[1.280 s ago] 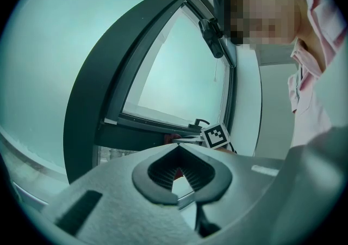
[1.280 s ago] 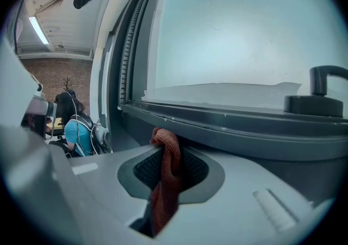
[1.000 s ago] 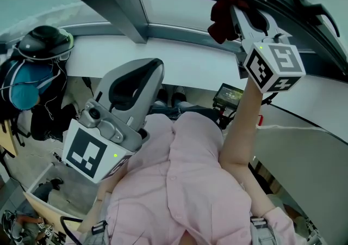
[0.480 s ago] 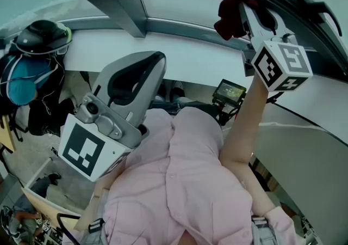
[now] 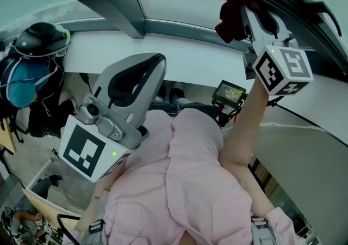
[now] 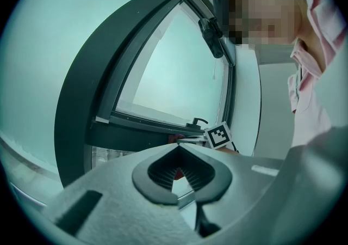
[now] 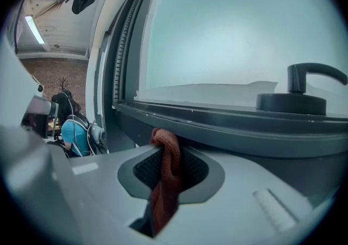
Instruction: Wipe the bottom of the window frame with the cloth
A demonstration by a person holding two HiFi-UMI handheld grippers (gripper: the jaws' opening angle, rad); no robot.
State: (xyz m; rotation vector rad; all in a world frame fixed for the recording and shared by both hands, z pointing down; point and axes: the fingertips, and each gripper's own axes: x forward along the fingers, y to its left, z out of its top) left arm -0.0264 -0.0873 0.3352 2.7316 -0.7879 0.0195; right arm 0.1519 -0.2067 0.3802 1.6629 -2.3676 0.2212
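A dark red cloth (image 5: 230, 19) is pinched in my right gripper (image 5: 241, 10), which is raised at the upper right and presses it against the bottom rail of the dark window frame (image 5: 179, 25). In the right gripper view the cloth (image 7: 166, 176) hangs between the shut jaws, its top bunched against the frame's lower edge (image 7: 217, 124). My left gripper (image 5: 154, 63) is held low at the left, jaws shut with nothing in them, away from the frame. In the left gripper view the left gripper (image 6: 177, 149) points toward the window, where the right gripper's marker cube (image 6: 219, 135) shows.
A black window handle (image 7: 305, 90) sits on the frame right of the cloth. The white sill (image 5: 163, 53) runs below the frame. A person with a blue backpack and a helmet (image 5: 30, 75) stands at the far left. A small screen device (image 5: 228, 93) lies under the sill.
My right gripper and the cloth have slid a little to the right along the frame's bottom rail. The left gripper has stayed almost still.
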